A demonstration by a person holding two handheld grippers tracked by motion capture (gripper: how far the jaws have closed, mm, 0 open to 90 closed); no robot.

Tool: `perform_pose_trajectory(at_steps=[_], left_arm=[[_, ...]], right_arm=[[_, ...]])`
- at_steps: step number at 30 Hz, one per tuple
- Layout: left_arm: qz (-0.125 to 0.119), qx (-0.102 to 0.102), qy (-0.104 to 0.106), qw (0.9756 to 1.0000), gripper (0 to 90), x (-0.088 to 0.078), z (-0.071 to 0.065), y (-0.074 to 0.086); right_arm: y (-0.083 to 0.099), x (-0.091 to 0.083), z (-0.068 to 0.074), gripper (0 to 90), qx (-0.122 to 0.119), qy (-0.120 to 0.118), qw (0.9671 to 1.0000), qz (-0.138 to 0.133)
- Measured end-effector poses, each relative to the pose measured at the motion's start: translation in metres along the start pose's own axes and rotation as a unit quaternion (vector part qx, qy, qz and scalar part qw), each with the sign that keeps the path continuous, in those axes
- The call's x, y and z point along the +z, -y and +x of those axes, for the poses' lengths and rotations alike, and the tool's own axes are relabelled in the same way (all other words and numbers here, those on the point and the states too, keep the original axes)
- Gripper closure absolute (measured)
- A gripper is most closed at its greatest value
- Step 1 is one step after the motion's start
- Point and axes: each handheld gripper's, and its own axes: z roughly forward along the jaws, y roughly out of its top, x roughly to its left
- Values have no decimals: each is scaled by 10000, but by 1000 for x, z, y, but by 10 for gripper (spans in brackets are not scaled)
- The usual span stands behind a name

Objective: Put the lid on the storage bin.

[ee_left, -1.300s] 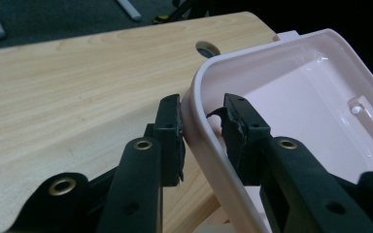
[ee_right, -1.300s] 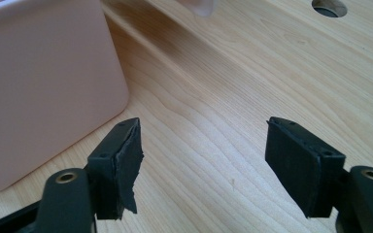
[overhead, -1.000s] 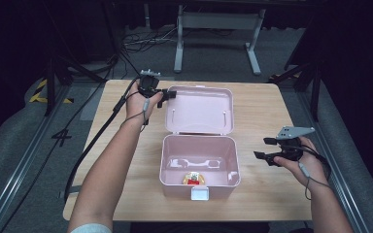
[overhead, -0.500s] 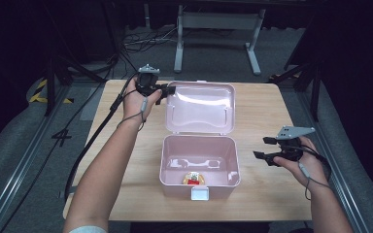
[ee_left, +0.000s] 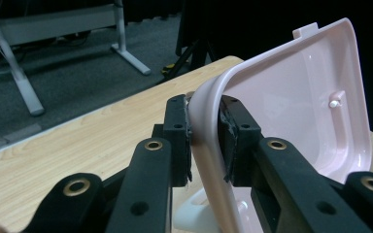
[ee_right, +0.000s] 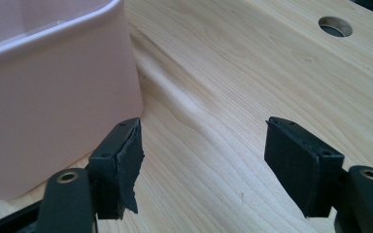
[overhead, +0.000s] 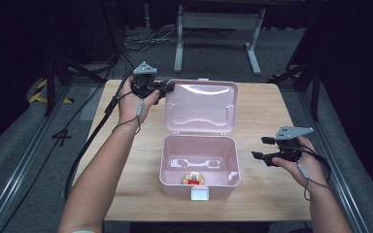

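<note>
A pink plastic box (overhead: 171, 171) stands open in the middle of the wooden table (overhead: 126, 160), its lid (overhead: 201, 104) swung back behind it. A small red and tan toy (overhead: 193, 178) lies inside near the front wall. My left gripper (overhead: 169, 87) is shut on the lid's far left corner. In the left gripper view the rim (ee_left: 209, 104) is pinched between both pads (ee_left: 205, 131), and the jaws have just been closing on it. My right gripper (overhead: 261, 148) stands open just right of the box, its jaws (ee_right: 201, 160) empty beside the box wall (ee_right: 53, 97).
A white latch (overhead: 200, 194) sticks out of the box's front wall. There is a round hole (ee_right: 335, 25) in the tabletop beyond the right gripper. Metal frame legs (overhead: 213, 29) and cables lie on the floor behind the table.
My left hand has risen a little at the lid's corner, and that corner has lifted with it. The right hand has kept still.
</note>
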Motion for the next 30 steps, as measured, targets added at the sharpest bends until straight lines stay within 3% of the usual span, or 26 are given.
perform_pose_trajectory(at_steps=[22, 25, 27, 30], left_arm=[[-290, 434, -46, 9986, 754, -38, -33, -1], [-311, 493, -46, 9983, 749, -43, -38, -1], [-333, 546, -62, 9979, 744, -47, -42, 0], [-388, 508, 0, 9980, 732, -50, -44, 2]], right_arm=[[-11, -1, 7, 305, -147, -128, 9997, -116], [-12, -2, 8, 313, -104, -159, 9996, -203], [-14, -4, 7, 336, -33, -329, 9988, -354], [-15, -6, 8, 320, -21, -387, 9981, -489]])
